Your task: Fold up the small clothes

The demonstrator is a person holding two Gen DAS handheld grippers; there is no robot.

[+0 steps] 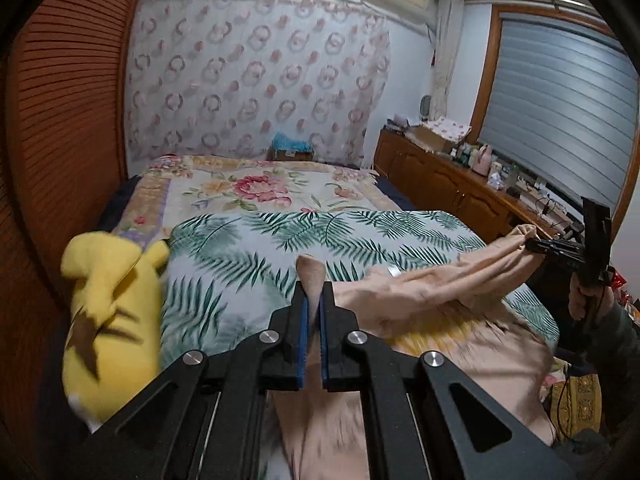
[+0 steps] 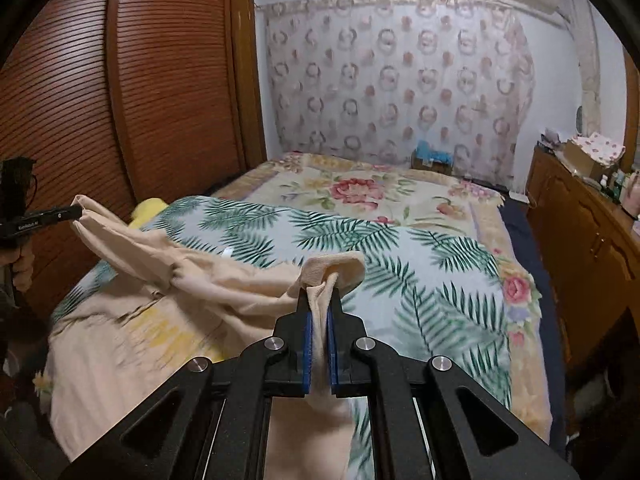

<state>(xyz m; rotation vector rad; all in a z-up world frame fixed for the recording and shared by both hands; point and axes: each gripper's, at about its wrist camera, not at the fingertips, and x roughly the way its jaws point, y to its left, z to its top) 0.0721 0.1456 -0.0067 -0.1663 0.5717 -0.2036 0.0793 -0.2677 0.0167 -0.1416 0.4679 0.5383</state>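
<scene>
Lower part of the beige garment [image 1: 420, 304] is smearing into motion blur across the bottom of the left wrist view, so its shape and type are hard to make out; a yellowish print [image 2: 160, 330] on it is showing but unreadable. The garment is running under both rigs and getting cut off by the black frames at the bottom edge.

Left tongs [image 1: 314, 300], bottom centre of their own view, are clamping shut on a beige corner that is poking up between the blue pads [image 1: 304, 336]. Right tongs [image 2: 319, 308], bottom centre of the right wrist view, are pinching a ribbed cuff-like edge of the same garment. In the right wrist view the left tongs are showing at the left edge, gripping a raised corner; the hand under them is mostly cut off. In the left wrist view the right hand [image 1: 588, 300] is sitting at the right edge, partly out of frame.

The garment is hanging stretched between both tongs and draping onto the palm-leaf blanket [image 1: 280, 248] on the bed [image 2: 380, 192].

A yellow plush toy [image 1: 108, 320] is lying at the left, blurred, just beside the blanket edge. A wooden desk [image 1: 448, 172] at the right is carrying bottles and boxes too small to identify. Louvered wardrobe doors [image 2: 140, 92] are filling the upper left of the right wrist view.
</scene>
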